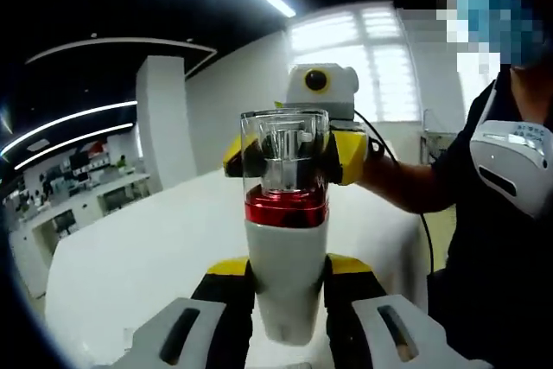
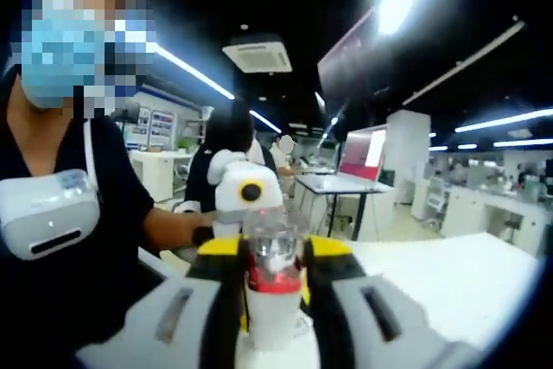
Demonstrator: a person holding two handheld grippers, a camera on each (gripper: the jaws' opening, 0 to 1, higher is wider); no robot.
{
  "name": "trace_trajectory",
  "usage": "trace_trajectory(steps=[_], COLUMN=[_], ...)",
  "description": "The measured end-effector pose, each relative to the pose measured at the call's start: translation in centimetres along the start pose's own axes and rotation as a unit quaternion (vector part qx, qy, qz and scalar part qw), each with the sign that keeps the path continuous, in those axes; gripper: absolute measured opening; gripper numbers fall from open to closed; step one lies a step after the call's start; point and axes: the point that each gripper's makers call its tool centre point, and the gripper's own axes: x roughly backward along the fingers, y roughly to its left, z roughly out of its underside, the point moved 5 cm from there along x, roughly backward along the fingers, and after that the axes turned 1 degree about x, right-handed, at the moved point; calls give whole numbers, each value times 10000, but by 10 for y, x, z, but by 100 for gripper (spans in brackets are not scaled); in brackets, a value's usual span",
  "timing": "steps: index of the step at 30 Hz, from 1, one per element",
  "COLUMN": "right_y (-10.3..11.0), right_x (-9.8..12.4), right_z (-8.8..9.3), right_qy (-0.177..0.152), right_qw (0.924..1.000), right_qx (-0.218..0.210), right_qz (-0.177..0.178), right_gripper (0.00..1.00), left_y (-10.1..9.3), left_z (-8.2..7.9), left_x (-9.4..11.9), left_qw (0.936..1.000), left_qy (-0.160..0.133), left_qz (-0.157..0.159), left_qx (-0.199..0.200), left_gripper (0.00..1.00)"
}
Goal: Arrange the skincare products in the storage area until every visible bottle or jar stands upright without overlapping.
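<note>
Standing upright between the two grippers, the bottle (image 1: 286, 239) is held above the white counter (image 1: 147, 257), white body below, red band and clear cap (image 1: 285, 149) on top. The left gripper (image 1: 287, 300) has its jaws closed on the white body. The right gripper (image 1: 294, 157) comes in from the far side, jaws pressed on the cap. A person (image 2: 69, 239) in dark clothes holds both.

Bottle (image 1: 286, 239) — clear glossy cap, matt white body.
</note>
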Motion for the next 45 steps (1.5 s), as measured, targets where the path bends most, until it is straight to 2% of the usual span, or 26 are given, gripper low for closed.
trace_trajectory(steps=[14,26,45], right_y=[-12,-24,-47], right_x=[46,67,96], right_z=[-4,-4,-9], right_qy=[-2,-23,-44], right_qw=[9994,9986,9968], right_qx=[191,273,430], right_qz=[276,445,674], right_gripper=[26,26,26], left_y=[1,7,22], left_z=[-19,-28,-46], left_x=[-45,-68,-103], left_qw=[9995,9987,9979], left_qy=[5,-12,-200], left_qz=[284,430,520], left_qx=[-170,-258,-339], left_gripper=[30,30,30])
